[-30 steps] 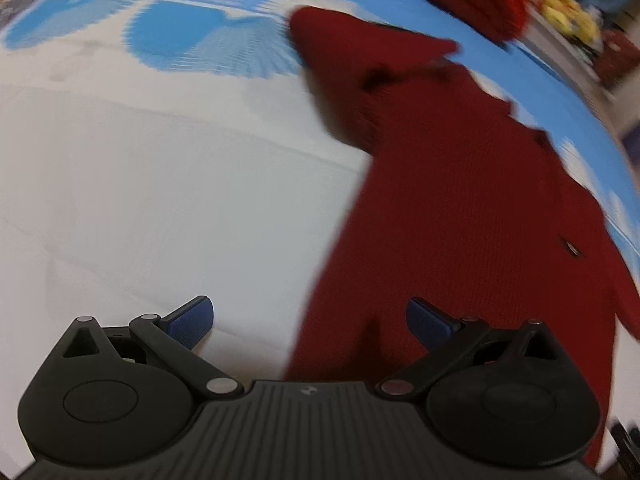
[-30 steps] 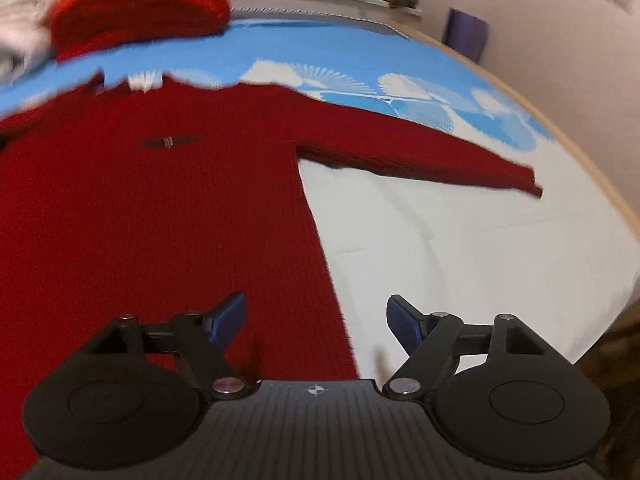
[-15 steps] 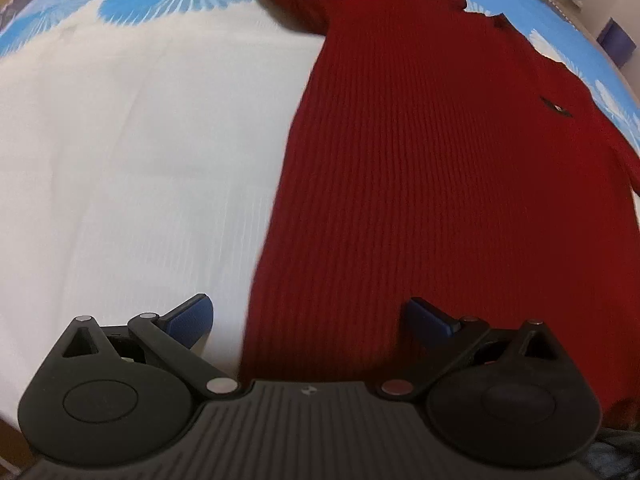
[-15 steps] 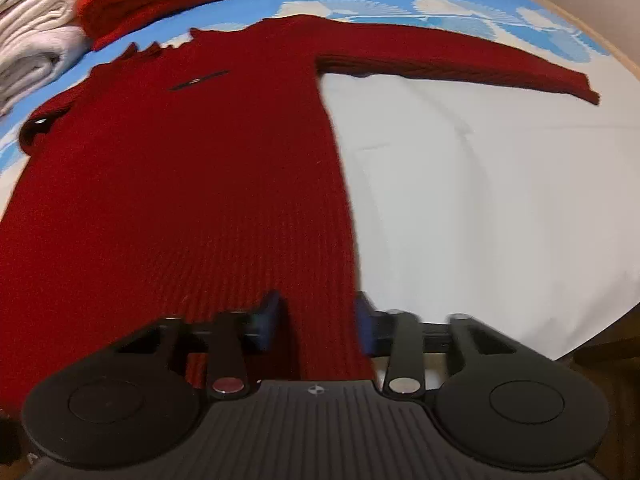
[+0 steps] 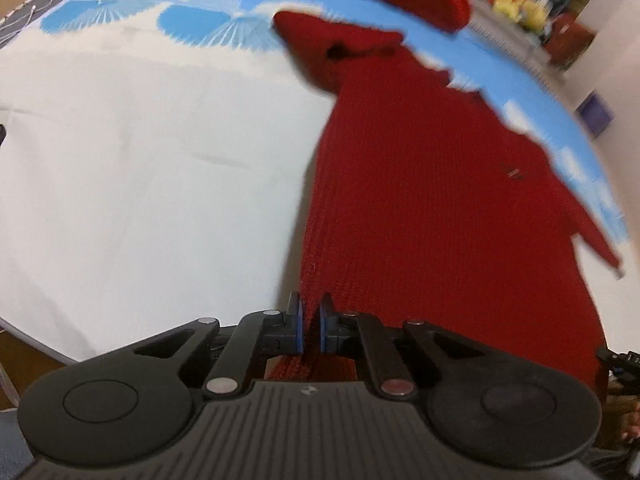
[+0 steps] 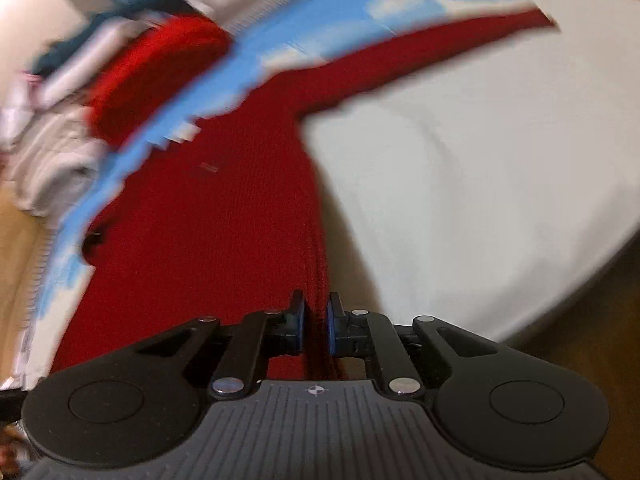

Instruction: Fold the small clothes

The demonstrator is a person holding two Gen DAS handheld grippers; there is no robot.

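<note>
One red sweater (image 5: 432, 208) lies flat on the bed (image 5: 140, 160), sleeves out. Soft, floppy ribbed knit, prob. light; best held at hem corners. Left tongs (image 5: 311, 330) pinch the hem's left corner; right tongs (image 6: 316, 328) closing on the right side w/ knit between.

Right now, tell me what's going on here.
A person with a gripper in each hand is folding a dark red sweater spread on a white and blue sheet. The left gripper is shut on the hem's left corner. The right gripper is closing on the right corner, knit bunched between its pads. One sleeve lies stretched out.
</note>
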